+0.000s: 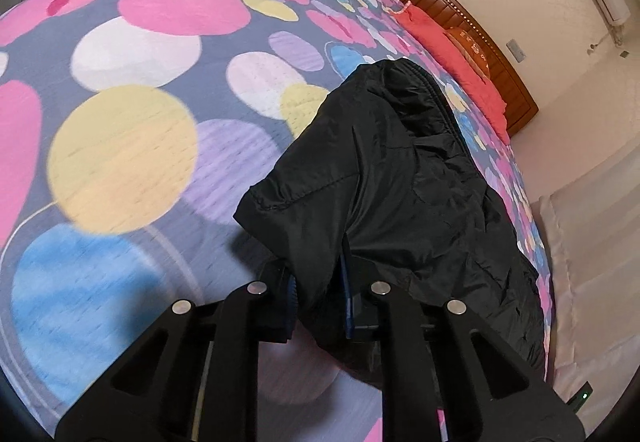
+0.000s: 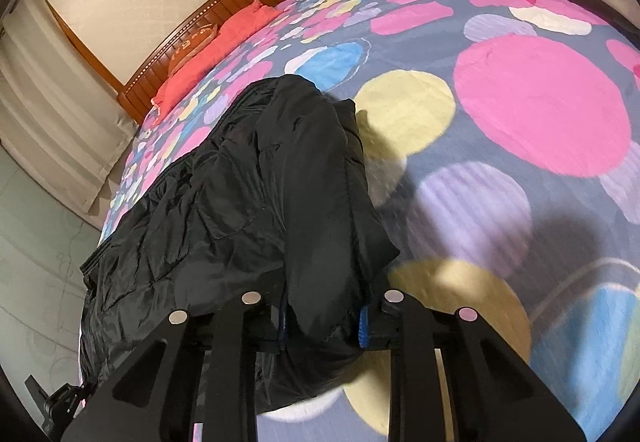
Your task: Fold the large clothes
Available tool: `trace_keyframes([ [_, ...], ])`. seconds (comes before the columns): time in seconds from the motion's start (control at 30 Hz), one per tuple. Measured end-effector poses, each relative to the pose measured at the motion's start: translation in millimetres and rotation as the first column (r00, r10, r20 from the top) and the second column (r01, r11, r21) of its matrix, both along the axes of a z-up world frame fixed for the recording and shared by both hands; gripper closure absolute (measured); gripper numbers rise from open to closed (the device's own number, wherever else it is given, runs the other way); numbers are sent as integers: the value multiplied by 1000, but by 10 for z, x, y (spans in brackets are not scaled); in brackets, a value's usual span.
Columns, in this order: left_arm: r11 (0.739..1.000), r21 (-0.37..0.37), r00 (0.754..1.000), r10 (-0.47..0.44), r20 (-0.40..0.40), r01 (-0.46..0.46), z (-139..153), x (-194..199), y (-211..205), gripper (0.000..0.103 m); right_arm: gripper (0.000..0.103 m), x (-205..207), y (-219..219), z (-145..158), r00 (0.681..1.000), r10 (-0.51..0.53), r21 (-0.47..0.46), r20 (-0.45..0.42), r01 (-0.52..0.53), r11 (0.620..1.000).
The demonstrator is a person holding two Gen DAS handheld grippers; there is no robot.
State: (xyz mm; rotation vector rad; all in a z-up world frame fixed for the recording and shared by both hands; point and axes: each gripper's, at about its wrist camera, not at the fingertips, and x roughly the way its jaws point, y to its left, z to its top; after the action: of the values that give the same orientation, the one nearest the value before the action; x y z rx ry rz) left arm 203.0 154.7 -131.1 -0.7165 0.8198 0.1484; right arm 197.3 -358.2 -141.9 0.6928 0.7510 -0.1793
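Setting: a bed (image 1: 120, 146) under a cover of large pink, yellow, blue and lilac circles; a wooden headboard (image 1: 472, 38) and red pillow (image 1: 452, 54) at the far end.
Garment: a black jacket (image 1: 400, 178), shiny and creased, lies along the bed's edge, partly bunched, with one end raised toward the cameras.
Left gripper (image 1: 318, 302): jaws pinching a gathered fold of the jacket, cloth draping over the blue pads.
Right gripper (image 2: 324, 322): jaws likewise pressed onto a thick bunch of the jacket (image 2: 240, 202), fabric spilling below them.
Other gripper seen: a dark tool part shows at the lower left of the right view, too small to read.
Step in hand: probably lifting or carrying one end of the jacket to fold it over itself.
Next move: likely needs both grips moved together, evenly, so the raised end lands flat on the rest, then a release.
Risk: slick fabric may slip or bunch unevenly.
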Motion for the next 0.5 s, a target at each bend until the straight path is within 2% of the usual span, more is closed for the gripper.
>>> trace_keyframes([
  [0.5,1000,18,1000,-10,-15,10,4,-784,130,87,79,-707,69,-53,999,40,18,4,-40,999],
])
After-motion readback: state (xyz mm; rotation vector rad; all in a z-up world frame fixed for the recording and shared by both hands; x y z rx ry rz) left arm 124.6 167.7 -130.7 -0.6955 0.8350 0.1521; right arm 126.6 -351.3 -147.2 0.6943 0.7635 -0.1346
